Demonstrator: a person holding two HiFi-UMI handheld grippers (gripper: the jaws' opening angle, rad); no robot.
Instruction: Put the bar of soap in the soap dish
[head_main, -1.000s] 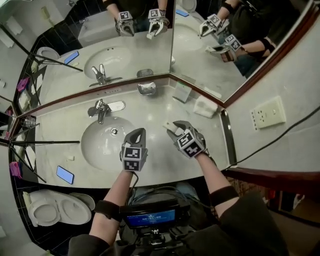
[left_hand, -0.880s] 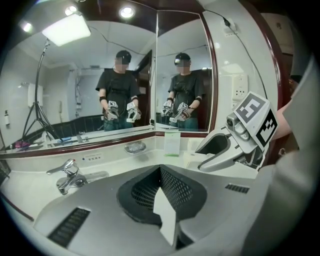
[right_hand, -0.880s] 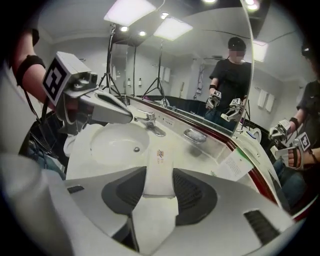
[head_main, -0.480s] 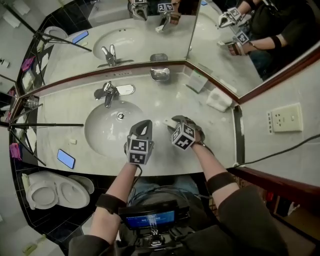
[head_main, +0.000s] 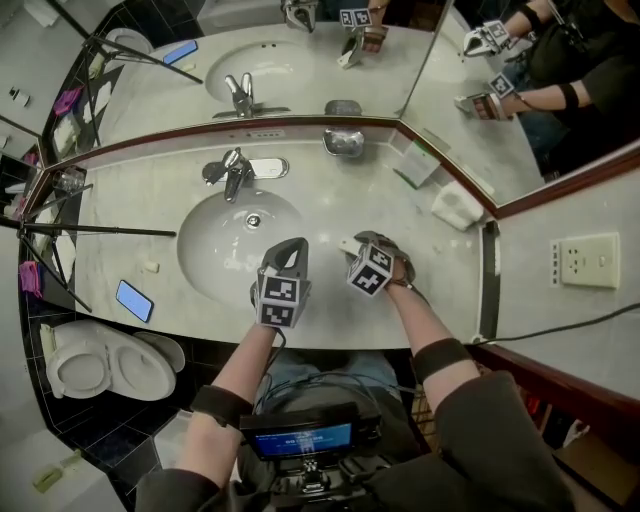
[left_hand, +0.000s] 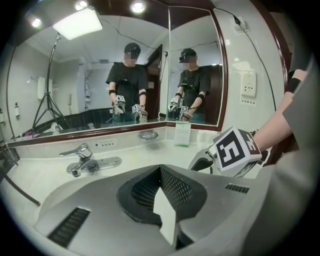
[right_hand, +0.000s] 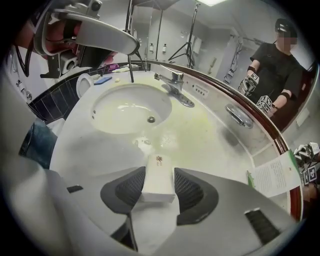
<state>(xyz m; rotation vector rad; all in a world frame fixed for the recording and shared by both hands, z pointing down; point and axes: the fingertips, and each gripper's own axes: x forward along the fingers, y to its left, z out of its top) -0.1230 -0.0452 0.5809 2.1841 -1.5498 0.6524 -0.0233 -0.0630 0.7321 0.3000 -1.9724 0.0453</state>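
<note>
The white bar of soap (right_hand: 158, 182) lies on the marble counter right of the basin; its end sticks out (head_main: 348, 245) from under my right gripper. My right gripper (right_hand: 159, 171) points steeply down over the bar. Its jaws have just been opening and stand on either side of the bar, with no grip that I can see. The metal soap dish (head_main: 343, 143) sits at the back against the mirror, far from the bar, and shows small in the gripper views (left_hand: 148, 135) (right_hand: 238, 115). My left gripper (head_main: 289, 248) hovers beside the right one, shut and empty (left_hand: 163, 200).
The basin (head_main: 205, 262) with its chrome faucet (head_main: 234, 170) fills the counter's left half. A blue phone (head_main: 132, 300) lies at the front left. A folded card (head_main: 418, 165) and a white folded towel (head_main: 460, 208) stand back right. Tripod legs (head_main: 100, 232) cross the left end.
My right gripper has dropped and tipped down over the soap bar, which has stayed on the counter. The left gripper has shifted a little and stayed shut.
</note>
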